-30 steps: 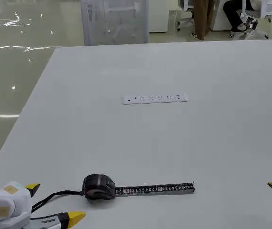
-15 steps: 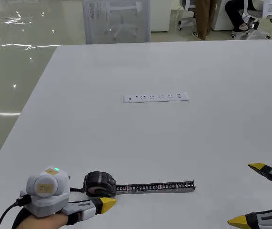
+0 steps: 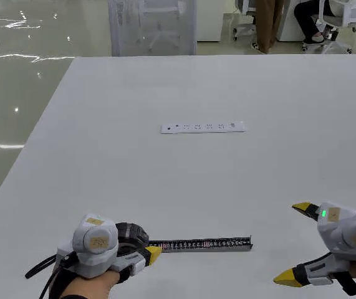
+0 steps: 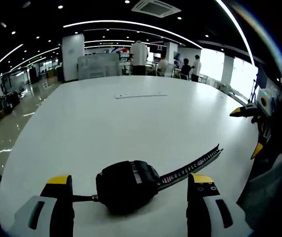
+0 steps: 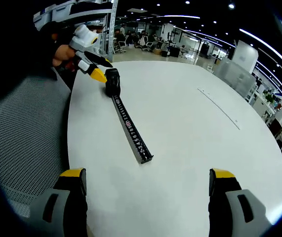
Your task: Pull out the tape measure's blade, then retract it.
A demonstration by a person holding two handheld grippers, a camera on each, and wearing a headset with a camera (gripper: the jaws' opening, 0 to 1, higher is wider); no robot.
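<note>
**At the Near Edge of the Surface: Tools Positioned at the Tape Measure**

1. Tool state. The left tool (image 4: 130, 179) is spread wide. One jaw stands on each side of the tape measure (image 4: 127, 186), and neither touches it in the left gripper view. It holds nothing. The right tool (image 3: 293, 242) is also fully spread and empty. It sits well apart from the free end of the blade (image 3: 202, 245) and points toward it.

2. Location of the work. The tape measure lies near the front edge of the white surface (image 3: 227, 81). Part of the blade is already out and lies flat, running from the case (image 3: 131, 235) toward the right tool. A black strap (image 4: 84, 198) trails from the rear of the case. A power strip (image 3: 202, 128) lies farther back, well apart.

3. Handling.
   - The case appears rigid and compact, probably of moderate weight. Close the left tool across its broad sides to anchor it.
   - The blade is thin metal. It is likely stiff along its length, liable to kink if bent sideways, and smooth enough to slip.
   - Take hold at the hook (image 5: 145, 159) on the end.
   - Expect spring tension, so let the blade return under control.

4. Housing. The case is the only enclosure in use. The rest of the blade is presumably coiled inside.
</note>
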